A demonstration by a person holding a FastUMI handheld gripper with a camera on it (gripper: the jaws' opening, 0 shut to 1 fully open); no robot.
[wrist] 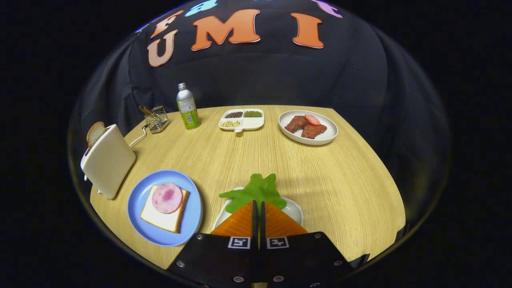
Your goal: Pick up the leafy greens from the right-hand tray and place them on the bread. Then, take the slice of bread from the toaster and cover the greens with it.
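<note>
- The tongs (pixel 258 208), orange-fingered, are closed to a thin slit, pinching the near edge of the leafy greens (pixel 258 190) at their tips.
- The greens spread just ahead, over a white tray (pixel 295 210) near the tabletop's front edge.
- Left: bread (pixel 156 216) with ham (pixel 167 197) on a blue plate (pixel 138 198).
- Toaster (pixel 108 160) with its slice (pixel 95 133) at the left edge.

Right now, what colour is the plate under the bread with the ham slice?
Light blue plate, clearest in the gripper view, left of the gripper.
</note>
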